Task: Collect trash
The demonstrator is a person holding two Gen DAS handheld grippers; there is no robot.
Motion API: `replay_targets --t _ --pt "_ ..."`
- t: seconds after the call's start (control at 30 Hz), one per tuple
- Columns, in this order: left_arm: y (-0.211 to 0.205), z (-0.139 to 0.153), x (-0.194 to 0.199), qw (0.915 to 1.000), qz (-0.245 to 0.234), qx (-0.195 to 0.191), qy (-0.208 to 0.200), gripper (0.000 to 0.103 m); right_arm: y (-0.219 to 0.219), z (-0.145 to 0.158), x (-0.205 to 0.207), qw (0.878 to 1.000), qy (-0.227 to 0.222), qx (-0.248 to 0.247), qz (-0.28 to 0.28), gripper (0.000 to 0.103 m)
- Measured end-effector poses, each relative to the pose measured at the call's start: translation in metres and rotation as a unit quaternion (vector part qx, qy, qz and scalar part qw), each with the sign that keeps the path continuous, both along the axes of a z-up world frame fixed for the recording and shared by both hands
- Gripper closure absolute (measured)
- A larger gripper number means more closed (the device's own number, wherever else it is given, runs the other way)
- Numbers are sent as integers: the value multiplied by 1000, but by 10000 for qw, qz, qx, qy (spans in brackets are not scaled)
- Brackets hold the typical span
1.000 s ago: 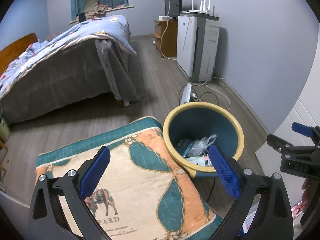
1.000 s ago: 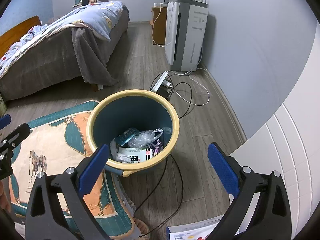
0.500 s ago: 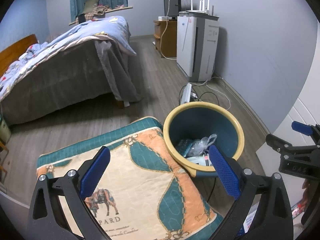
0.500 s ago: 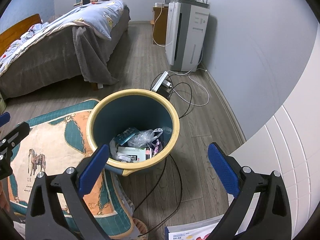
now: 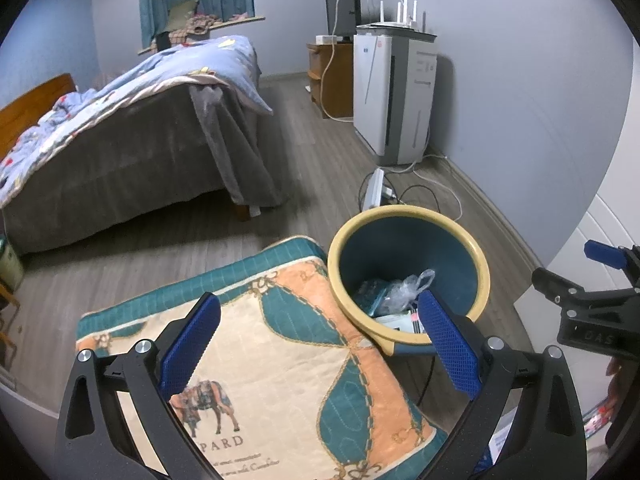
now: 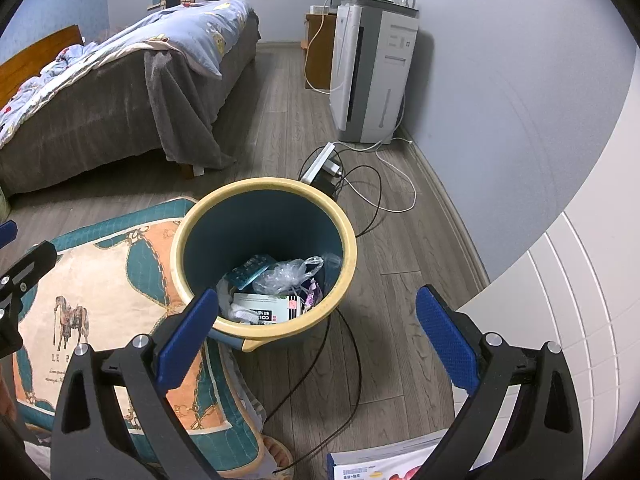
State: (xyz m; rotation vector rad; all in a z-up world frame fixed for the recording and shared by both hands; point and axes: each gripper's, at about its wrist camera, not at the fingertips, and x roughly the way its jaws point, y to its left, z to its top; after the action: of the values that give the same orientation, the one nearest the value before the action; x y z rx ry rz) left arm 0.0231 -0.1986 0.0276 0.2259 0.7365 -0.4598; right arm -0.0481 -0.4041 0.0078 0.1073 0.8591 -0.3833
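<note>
A teal trash bin with a yellow rim (image 6: pixel 348 240) stands on the wood floor; it also shows in the left wrist view (image 5: pixel 486 276). Inside lie a clear plastic bag (image 6: pixel 286 276), a teal packet (image 6: pixel 250 270) and a white box with print (image 6: pixel 266 308). My right gripper (image 6: pixel 316 338) is open and empty above the bin's near side. My left gripper (image 5: pixel 318 340) is open and empty over a patterned cushion (image 5: pixel 272 364), left of the bin.
A bed (image 5: pixel 120 136) stands at the left. A white air purifier (image 5: pixel 390 96) with a router stands by the wall. A power strip and cables (image 6: pixel 352 176) lie behind the bin. A printed booklet (image 6: pixel 384 460) lies at the lower right.
Both views have shifted only slightly; the bin sits a little lower in each. Both grippers stay open and empty.
</note>
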Motion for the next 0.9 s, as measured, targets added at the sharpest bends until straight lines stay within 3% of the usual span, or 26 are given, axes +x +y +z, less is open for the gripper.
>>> replay_targets --t 0.9 --pt "2 -1 4 9998 14 22 183 5 -2 -6 0 9999 100 -47 5 6"
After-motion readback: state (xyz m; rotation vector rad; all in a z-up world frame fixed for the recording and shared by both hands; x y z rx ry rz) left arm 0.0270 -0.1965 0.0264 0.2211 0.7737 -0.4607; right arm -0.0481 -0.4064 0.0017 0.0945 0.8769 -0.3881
